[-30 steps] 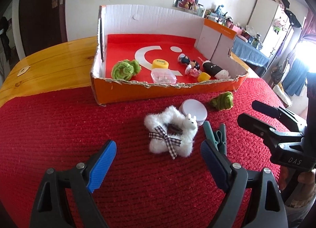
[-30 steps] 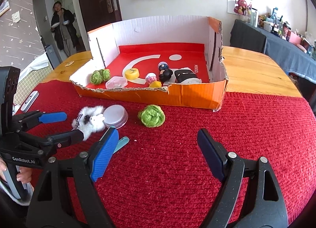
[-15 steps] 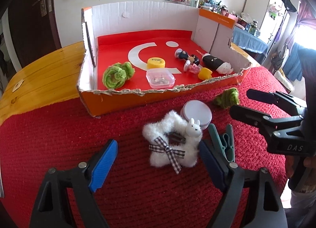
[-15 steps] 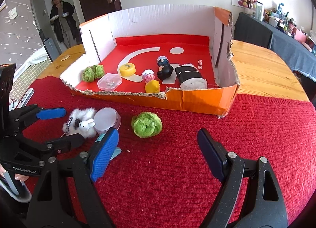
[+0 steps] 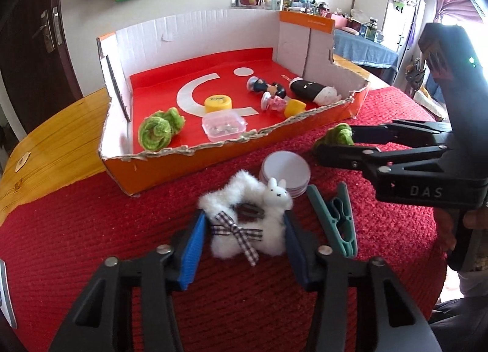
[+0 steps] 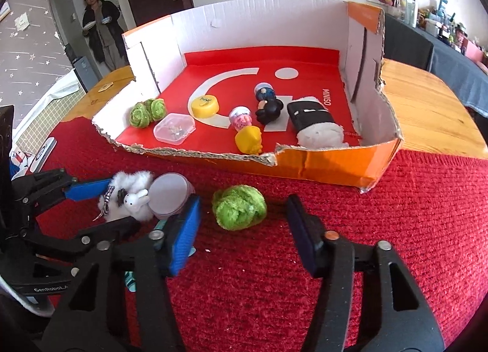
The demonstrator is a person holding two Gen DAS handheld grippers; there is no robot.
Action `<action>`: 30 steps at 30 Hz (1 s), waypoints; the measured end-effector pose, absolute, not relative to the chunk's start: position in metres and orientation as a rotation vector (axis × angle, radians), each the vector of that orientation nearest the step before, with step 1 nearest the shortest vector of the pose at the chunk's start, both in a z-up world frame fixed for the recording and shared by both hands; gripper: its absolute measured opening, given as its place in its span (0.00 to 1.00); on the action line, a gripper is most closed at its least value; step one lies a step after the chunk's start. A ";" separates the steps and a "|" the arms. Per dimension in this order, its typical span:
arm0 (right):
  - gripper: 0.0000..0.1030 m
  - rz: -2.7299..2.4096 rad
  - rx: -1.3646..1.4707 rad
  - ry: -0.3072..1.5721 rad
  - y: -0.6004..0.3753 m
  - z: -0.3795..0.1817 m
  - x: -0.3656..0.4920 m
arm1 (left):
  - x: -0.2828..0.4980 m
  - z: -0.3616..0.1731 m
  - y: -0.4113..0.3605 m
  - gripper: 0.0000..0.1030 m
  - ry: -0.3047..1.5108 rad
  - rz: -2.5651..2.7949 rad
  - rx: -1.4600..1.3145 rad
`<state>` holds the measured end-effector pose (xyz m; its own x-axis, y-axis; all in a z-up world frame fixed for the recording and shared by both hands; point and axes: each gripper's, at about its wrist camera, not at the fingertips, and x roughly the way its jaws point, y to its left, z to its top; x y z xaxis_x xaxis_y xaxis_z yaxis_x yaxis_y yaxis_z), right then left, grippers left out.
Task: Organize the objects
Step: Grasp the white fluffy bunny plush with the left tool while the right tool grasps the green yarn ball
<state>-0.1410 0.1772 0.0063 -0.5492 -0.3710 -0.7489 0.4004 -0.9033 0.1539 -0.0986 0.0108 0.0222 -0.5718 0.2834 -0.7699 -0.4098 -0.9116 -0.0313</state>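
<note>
A white fluffy star clip (image 5: pixel 244 224) with a checked bow and a small rabbit lies on the red mat in front of the cardboard box (image 5: pixel 189 151). My left gripper (image 5: pixel 242 242) is closing, and both blue pads touch the fluff. In the right wrist view the left gripper (image 6: pixel 122 202) has the star clip (image 6: pixel 128 199) between its fingers. A green fuzzy ball (image 6: pixel 239 210) lies between the pads of my right gripper (image 6: pixel 242 230), whose jaws are closing with a gap on each side. The left wrist view shows the right gripper (image 5: pixel 335 140) around the green ball (image 5: pixel 338 135).
A stack of white round discs (image 5: pixel 285 166) and a teal clothes peg (image 5: pixel 335 224) lie beside the star clip. The box holds green pompoms (image 5: pixel 158 129), a yellow tin (image 5: pixel 218 103), a clear case (image 5: pixel 224 125), figurines and a black-and-white plush (image 5: pixel 311 90). A person (image 6: pixel 100 32) stands in the doorway.
Both pairs of jaws have narrowed. The left gripper moved in on the star clip and now touches it. The right gripper came forward, and the green ball now lies between its pads.
</note>
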 end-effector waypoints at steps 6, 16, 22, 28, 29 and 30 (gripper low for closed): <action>0.29 -2.416 1.148 0.045 0.176 0.007 -0.139 | -0.099 0.024 0.009 0.41 0.171 2.466 -1.177; 0.28 -2.413 1.090 0.032 0.177 0.018 -0.130 | -0.091 0.033 0.005 0.40 0.152 2.470 -1.154; 0.28 -2.396 1.072 -0.006 0.181 0.025 -0.123 | -0.083 0.050 0.000 0.40 0.132 2.485 -1.103; 0.28 -2.388 1.059 -0.019 0.182 0.030 -0.116 | -0.078 0.062 -0.003 0.40 0.096 2.482 -1.070; 0.28 -2.388 1.058 -0.020 0.182 0.031 -0.115 | -0.077 0.063 -0.004 0.40 0.095 2.483 -1.066; 0.28 -2.388 1.056 -0.020 0.182 0.032 -0.114 | -0.077 0.064 -0.004 0.40 0.094 2.483 -1.064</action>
<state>-0.1145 0.1823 0.0320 -0.5579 -0.4685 -0.6851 0.4570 -0.8624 0.2176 -0.0768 -0.0040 0.0643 -0.6102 0.3641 -0.7036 -0.4160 -0.9031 -0.1065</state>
